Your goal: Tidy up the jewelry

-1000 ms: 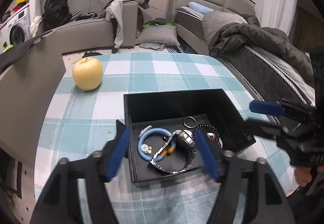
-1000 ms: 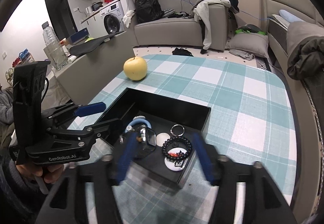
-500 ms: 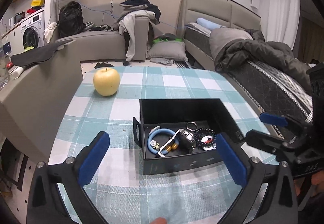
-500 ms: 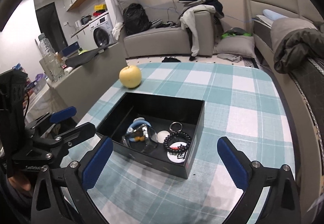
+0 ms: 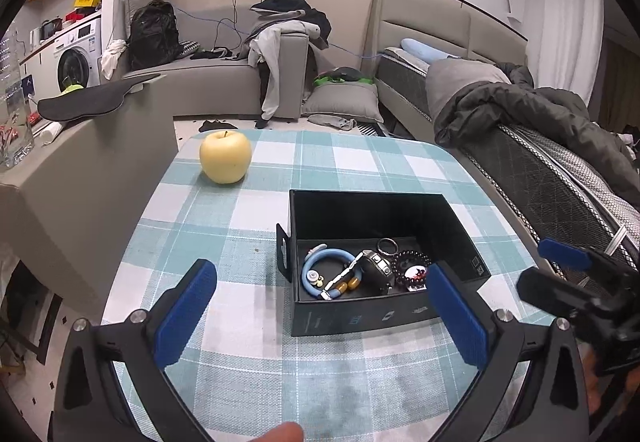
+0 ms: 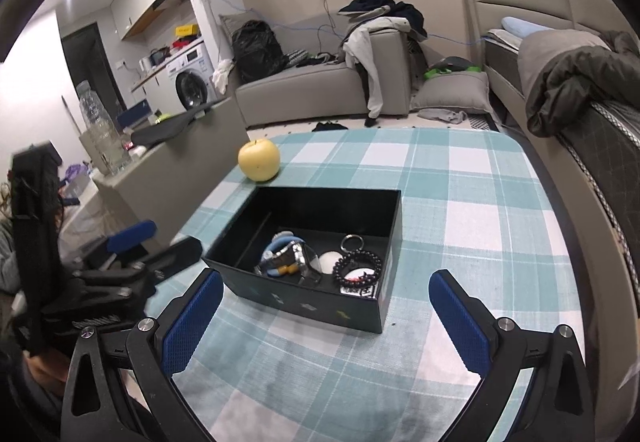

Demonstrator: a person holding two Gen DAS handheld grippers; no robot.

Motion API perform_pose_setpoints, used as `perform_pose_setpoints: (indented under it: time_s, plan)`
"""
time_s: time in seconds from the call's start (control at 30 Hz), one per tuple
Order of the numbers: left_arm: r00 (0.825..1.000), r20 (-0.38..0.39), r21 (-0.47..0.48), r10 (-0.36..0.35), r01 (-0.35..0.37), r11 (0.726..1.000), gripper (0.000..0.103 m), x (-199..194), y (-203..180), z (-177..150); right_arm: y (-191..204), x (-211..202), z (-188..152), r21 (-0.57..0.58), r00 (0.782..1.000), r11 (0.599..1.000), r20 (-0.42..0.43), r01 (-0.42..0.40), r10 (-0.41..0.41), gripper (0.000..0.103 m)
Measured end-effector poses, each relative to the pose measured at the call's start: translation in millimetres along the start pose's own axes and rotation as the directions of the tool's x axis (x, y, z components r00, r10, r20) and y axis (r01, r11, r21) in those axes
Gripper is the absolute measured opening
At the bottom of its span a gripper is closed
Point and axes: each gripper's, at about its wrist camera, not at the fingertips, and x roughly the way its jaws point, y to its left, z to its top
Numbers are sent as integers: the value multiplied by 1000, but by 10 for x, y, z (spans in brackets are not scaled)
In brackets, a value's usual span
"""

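Observation:
A black open box (image 5: pixel 320 320) (image 6: pixel 392 218) stands on the checked tablecloth. Inside lie a blue bracelet (image 5: pixel 320 260), a metal watch (image 5: pixel 374 268) (image 6: pixel 294 256), a small ring (image 5: pixel 387 244) (image 6: pixel 352 242) and a dark bead bracelet (image 5: pixel 410 260) (image 6: pixel 358 262). My left gripper (image 5: pixel 320 316) is open and empty, held back from the box's near side. My right gripper (image 6: pixel 326 322) is open and empty, also short of the box. Each gripper shows at the edge of the other's view: the right one (image 5: pixel 568 266), the left one (image 6: pixel 136 242).
A yellow apple (image 5: pixel 225 157) (image 6: pixel 259 159) sits on the table (image 6: pixel 480 242) beyond the box. A grey counter (image 5: pixel 72 178) stands to the left, a bed (image 5: pixel 560 146) to the right, a sofa (image 5: pixel 224 82) behind.
Both grippers have pulled back and up from the box and opened wide. The jewelry stays in the box.

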Motion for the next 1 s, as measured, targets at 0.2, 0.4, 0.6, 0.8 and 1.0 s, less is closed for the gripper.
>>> perform_pose_setpoints:
  time_s: [0.2, 0.4, 0.6, 0.8, 1.0]
  plan:
    - [1000, -5, 21, -4, 4, 1000, 102, 4, -38, -29, -32, -16, 35, 31, 999, 999, 12, 35, -35, 103]
    - [1000, -20, 30, -10, 10, 1000, 102, 39, -71, -34, -83, 47, 34, 76, 1000, 997, -24, 3, -1, 103]
    - [999, -39, 21, -10, 11, 1000, 102, 59, -63, -37, -39, 34, 20, 57, 1000, 998, -18, 0, 1, 103]
    - [999, -39, 14, -5, 5, 1000, 102, 46, -46, -33, -32, 46, 20, 63, 1000, 998, -20, -10, 11, 103]
    - [999, -38, 14, 2, -1, 1000, 102, 49, -40, -38, -14, 49, 11, 58, 1000, 998, -18, -9, 10, 103]
